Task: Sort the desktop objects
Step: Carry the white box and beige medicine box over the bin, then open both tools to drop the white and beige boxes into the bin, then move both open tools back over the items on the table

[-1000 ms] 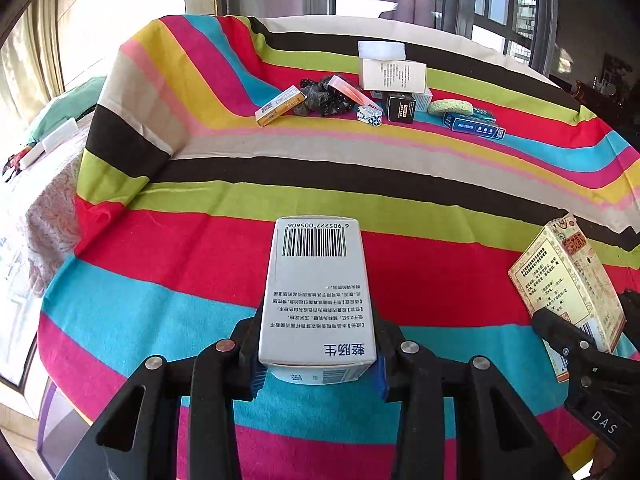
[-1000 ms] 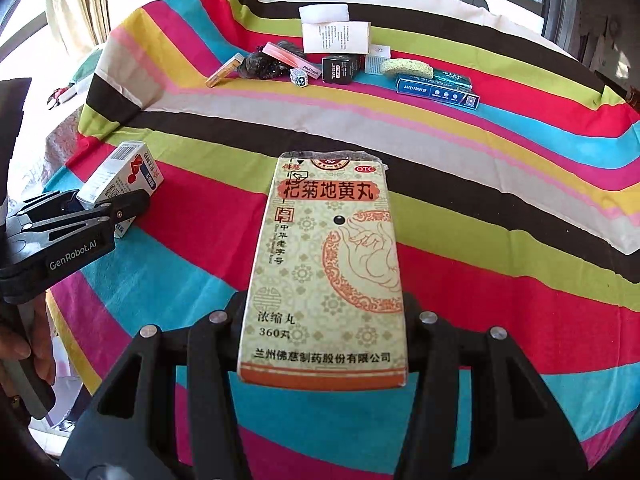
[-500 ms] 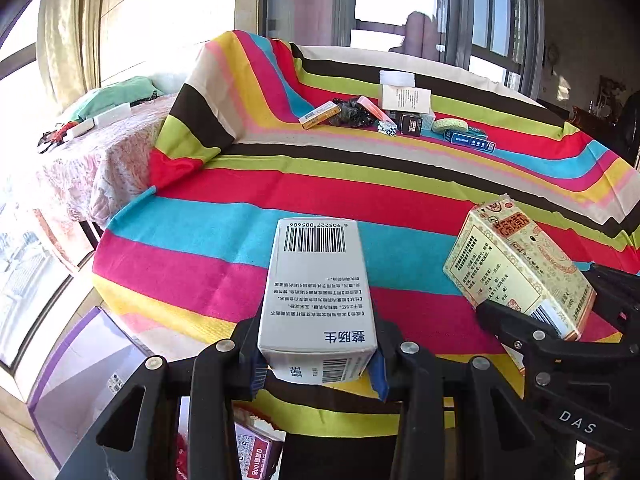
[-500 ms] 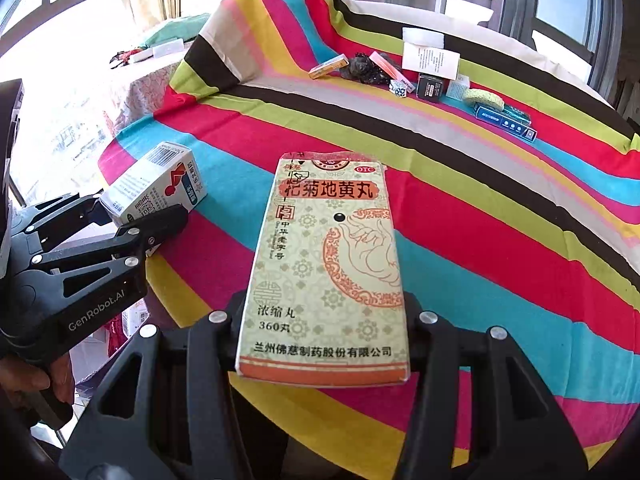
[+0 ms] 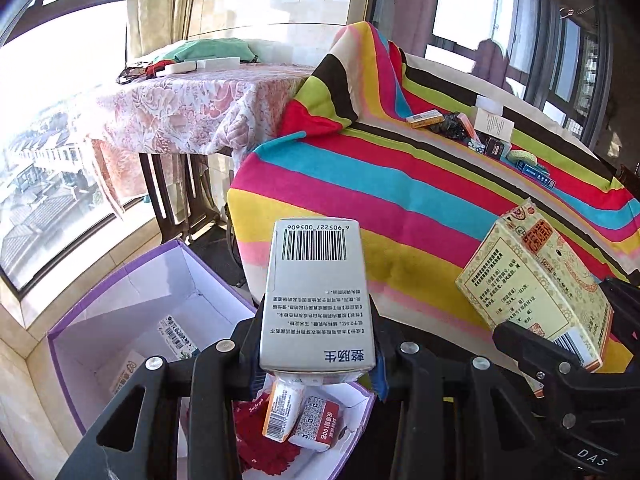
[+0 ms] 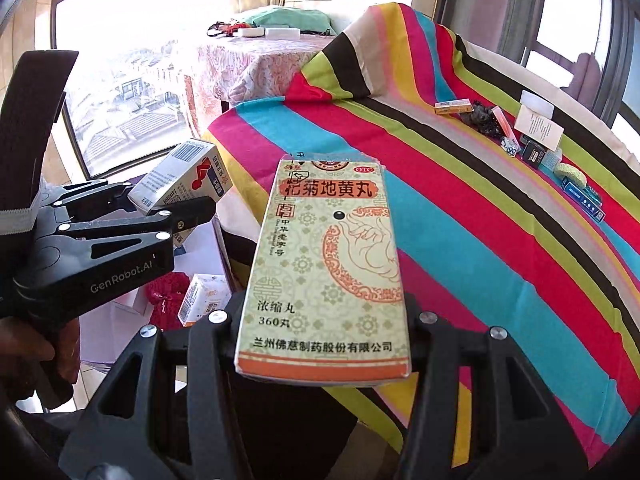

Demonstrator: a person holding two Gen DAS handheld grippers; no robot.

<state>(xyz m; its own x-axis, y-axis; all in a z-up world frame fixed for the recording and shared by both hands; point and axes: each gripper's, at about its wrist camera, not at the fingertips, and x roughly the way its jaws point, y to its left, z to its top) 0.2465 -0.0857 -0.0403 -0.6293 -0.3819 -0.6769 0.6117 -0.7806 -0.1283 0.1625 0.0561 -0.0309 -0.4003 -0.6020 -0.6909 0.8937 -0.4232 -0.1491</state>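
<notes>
left gripper (image 5: pixel 318 354) clamps grey-white box (image 5: pixel 318 296) | purple bin (image 5: pixel 120 280) below-left, packets inside | right gripper (image 6: pixel 324 340) clamps cream pill box (image 6: pixel 326 272) | striped table (image 6: pixel 480 220) ahead, clutter at its far edge

Open carton (image 5: pixel 120 280) on floor, left of and below worktop (image 5: pixel 420 200) edge; small boxes (image 5: pixel 300 412) inside. Cluster of small items (image 5: pixel 480 136) along worktop's far side. Side table (image 5: pixel 192 108) behind carton.

Harsh window glare, fisheye-warped edges
</notes>
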